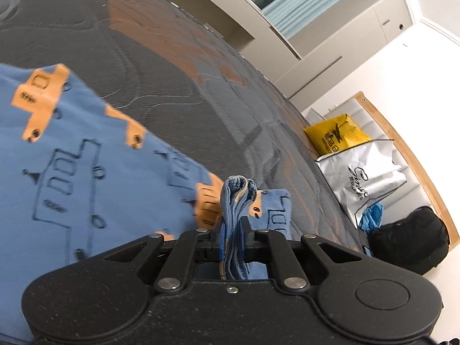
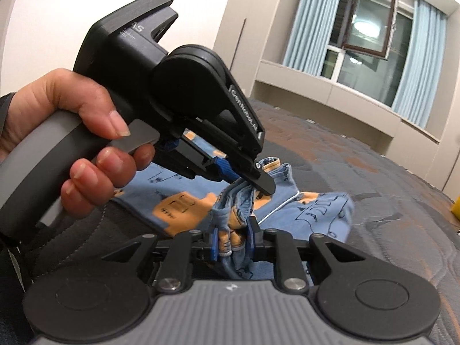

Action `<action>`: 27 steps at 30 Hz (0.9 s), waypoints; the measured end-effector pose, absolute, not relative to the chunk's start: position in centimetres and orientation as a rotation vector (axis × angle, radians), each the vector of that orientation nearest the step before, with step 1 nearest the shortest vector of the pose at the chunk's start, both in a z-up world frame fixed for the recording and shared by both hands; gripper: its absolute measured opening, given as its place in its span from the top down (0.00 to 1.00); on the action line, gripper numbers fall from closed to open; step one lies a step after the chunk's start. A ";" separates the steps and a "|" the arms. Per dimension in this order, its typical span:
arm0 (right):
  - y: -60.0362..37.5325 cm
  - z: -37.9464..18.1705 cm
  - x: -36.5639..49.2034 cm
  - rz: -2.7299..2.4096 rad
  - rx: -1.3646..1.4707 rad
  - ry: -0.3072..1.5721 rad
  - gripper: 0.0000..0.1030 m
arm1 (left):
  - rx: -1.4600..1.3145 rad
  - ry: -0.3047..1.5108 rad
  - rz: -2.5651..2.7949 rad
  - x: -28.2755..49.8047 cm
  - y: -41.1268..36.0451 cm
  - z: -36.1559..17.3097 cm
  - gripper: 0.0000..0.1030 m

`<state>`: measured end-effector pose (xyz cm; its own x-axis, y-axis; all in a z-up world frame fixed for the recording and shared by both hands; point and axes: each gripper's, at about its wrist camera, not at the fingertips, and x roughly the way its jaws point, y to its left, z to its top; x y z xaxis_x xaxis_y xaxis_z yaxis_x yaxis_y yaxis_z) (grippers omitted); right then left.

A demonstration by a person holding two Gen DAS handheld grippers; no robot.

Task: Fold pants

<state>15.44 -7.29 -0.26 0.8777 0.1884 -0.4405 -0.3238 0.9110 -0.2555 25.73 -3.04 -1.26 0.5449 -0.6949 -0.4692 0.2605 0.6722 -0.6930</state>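
Setting: bedroom; a bed with a dark grey quilted mattress cover (image 1: 178, 92) patterned in orange, carrying the work. Cabinets and a window with pale blue curtains (image 2: 304, 23) lie beyond its far edge.

Item 1: pants (image 1: 72, 172), child-size, blue knit with orange patches and outlined vehicle print. Most of the cloth lies spread on the mattress cover; 1 bunched edge is lifted clear of it. Whether that edge is waistband or hem cannot be told.

Item 2: left gripper (image 1: 233, 230). Fingers drawn narrow, pinching a multi-layer gather of the pants that stands up between them. The left hand (image 2: 86, 143) squeezes the grey trigger, which likely maintains the pinch.

Item 3: right gripper (image 2: 233, 237). Fingers likewise narrow, clamped on a wad of the same raised edge, just beside the left gripper's hold.

Note: 2 holds close together on 1 edge suggest the layers are gathered so the edge travels as a unit across the spread portion. Fold judged in progress, not yet laid flat.

Beside the bed's side edge: yellow bag (image 1: 336, 135), silver bag (image 1: 362, 178), black bag (image 1: 411, 238).
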 end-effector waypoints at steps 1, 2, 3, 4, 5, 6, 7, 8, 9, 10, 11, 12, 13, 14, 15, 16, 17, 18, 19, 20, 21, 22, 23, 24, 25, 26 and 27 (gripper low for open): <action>-7.0 -0.5 15.6 0.279 -0.335 0.433 0.77 | -0.612 0.808 -0.603 25.8 -2.7 -1.6 0.90; -6.6 -0.8 15.7 0.285 -0.338 0.443 0.77 | -0.618 0.810 -0.598 25.8 -2.5 -2.0 0.90; -6.3 -1.0 15.9 0.287 -0.339 0.452 0.77 | -0.630 0.810 -0.593 25.9 -2.2 -2.4 0.90; -6.1 -1.1 16.0 0.283 -0.345 0.452 0.77 | -0.642 0.812 -0.589 26.0 -1.9 -2.8 0.90; -6.2 -1.0 16.1 0.284 -0.343 0.452 0.77 | -0.654 0.813 -0.587 26.0 -1.8 -3.1 0.90; -6.2 -1.0 16.3 0.286 -0.337 0.455 0.77 | -0.663 0.814 -0.585 26.1 -1.8 -3.4 0.90; -6.3 -1.0 16.4 0.287 -0.334 0.458 0.77 | -0.669 0.811 -0.587 26.1 -1.7 -3.6 0.90; -6.4 -0.9 16.6 0.289 -0.331 0.460 0.77 | -0.672 0.806 -0.591 26.0 -1.6 -3.6 0.90; -6.4 -0.9 16.6 0.290 -0.328 0.460 0.77 | -0.670 0.801 -0.594 26.0 -1.6 -3.7 0.90; -6.5 -0.9 16.6 0.290 -0.326 0.461 0.77 | -0.669 0.796 -0.595 25.9 -1.6 -3.8 0.90; -6.5 -1.0 16.7 0.291 -0.323 0.462 0.77 | -0.669 0.793 -0.595 25.9 -1.6 -3.8 0.90; -6.5 -1.0 16.7 0.291 -0.321 0.462 0.76 | -0.671 0.791 -0.596 25.8 -1.6 -3.9 0.90; -6.6 -0.9 16.8 0.290 -0.321 0.462 0.76 | -0.674 0.790 -0.597 25.8 -1.6 -4.0 0.90; -6.6 -1.0 16.8 0.290 -0.323 0.462 0.76 | -0.677 0.790 -0.598 25.8 -1.6 -3.9 0.90; -6.6 -1.0 16.8 0.289 -0.325 0.461 0.76 | -0.678 0.790 -0.597 25.8 -1.6 -3.9 0.90; -6.7 -0.9 16.8 0.289 -0.327 0.460 0.76 | -0.678 0.790 -0.596 25.7 -1.6 -3.8 0.90; -6.7 -0.9 16.9 0.288 -0.325 0.459 0.76 | -0.674 0.788 -0.596 25.7 -1.6 -3.6 0.90; -6.8 -1.0 16.9 0.287 -0.321 0.458 0.76 | -0.671 0.785 -0.598 25.6 -1.6 -3.6 0.90; -6.8 -0.9 16.9 0.284 -0.314 0.456 0.76 | -0.666 0.779 -0.601 25.5 -1.6 -3.3 0.91; -6.7 -0.9 16.7 0.281 -0.304 0.453 0.76 | -0.660 0.769 -0.605 25.3 -1.6 -3.0 0.91; -6.7 -0.8 16.6 0.277 -0.293 0.448 0.77 | -0.653 0.756 -0.606 25.2 -1.5 -2.5 0.91; -6.6 -0.7 16.5 0.274 -0.283 0.444 0.77 | -0.646 0.747 -0.609 25.1 -1.3 -2.2 0.91; -6.4 -0.6 16.5 0.274 -0.274 0.438 0.77 | -0.638 0.736 -0.611 25.0 -1.0 -1.7 0.91; -6.2 -0.3 16.5 0.279 -0.268 0.431 0.77 | -0.627 0.723 -0.611 24.8 -0.7 -1.1 0.92; -5.8 -0.1 16.4 0.282 -0.268 0.423 0.77 | -0.616 0.711 -0.608 24.7 -0.2 -0.6 0.92; -5.4 0.2 16.4 0.292 -0.273 0.412 0.77 | -0.604 0.696 -0.601 24.5 0.4 0.0 0.92; -5.0 0.5 16.4 0.303 -0.275 0.402 0.77 | -0.595 0.684 -0.592 24.4 1.1 0.5 0.92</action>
